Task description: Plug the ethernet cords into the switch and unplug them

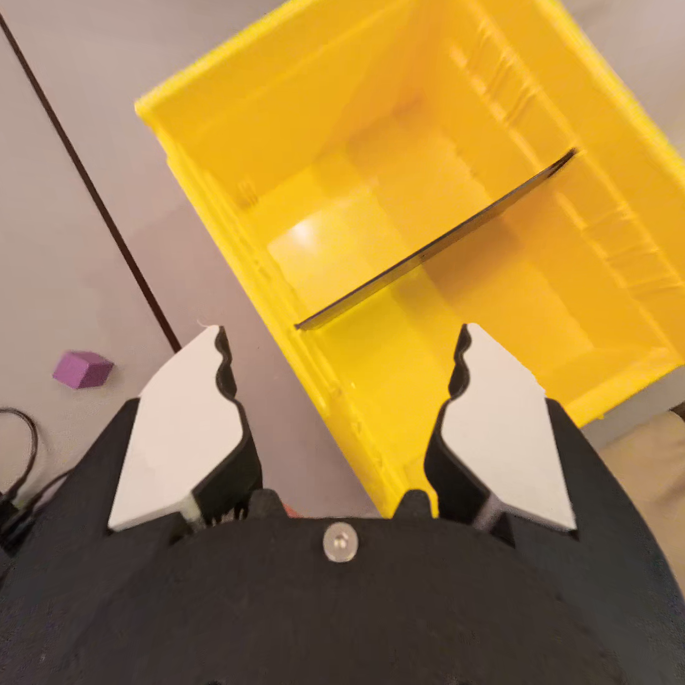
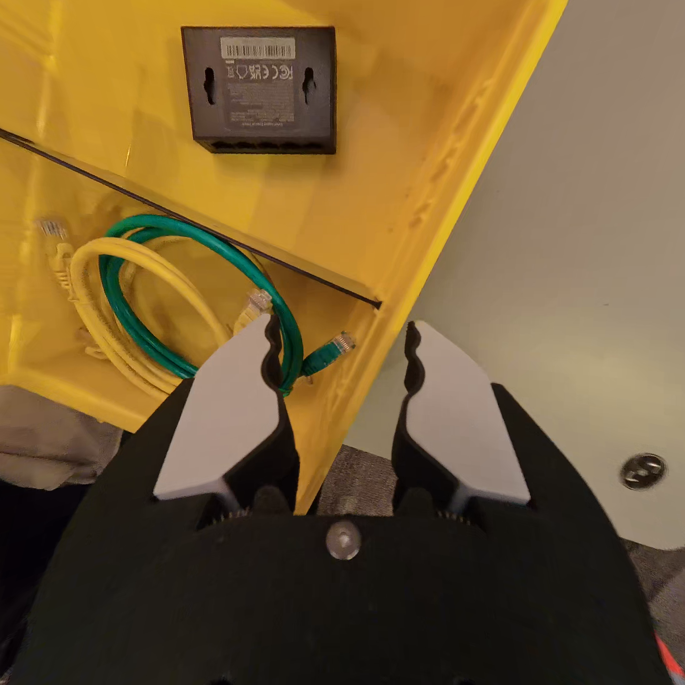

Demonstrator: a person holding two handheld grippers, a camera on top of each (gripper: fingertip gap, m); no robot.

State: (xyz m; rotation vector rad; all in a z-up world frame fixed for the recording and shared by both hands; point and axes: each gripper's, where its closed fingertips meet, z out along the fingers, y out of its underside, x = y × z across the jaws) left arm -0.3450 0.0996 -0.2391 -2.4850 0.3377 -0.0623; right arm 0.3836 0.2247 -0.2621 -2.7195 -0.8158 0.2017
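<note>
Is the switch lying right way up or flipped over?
Flipped: the switch shows its labelled underside with two mounting slots; its ports face the divider, empty.

Black tongs [image 1: 343,330], white-faced fingers [image 2: 237,407].

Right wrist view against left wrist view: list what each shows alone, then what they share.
Only the right wrist view: the switch lying label-up, the coiled green cord and yellow cord in the compartment beside it, and the open right gripper.

Only the left wrist view: a purple block and the open left gripper.

Both: the yellow bin and its dark divider.
</note>
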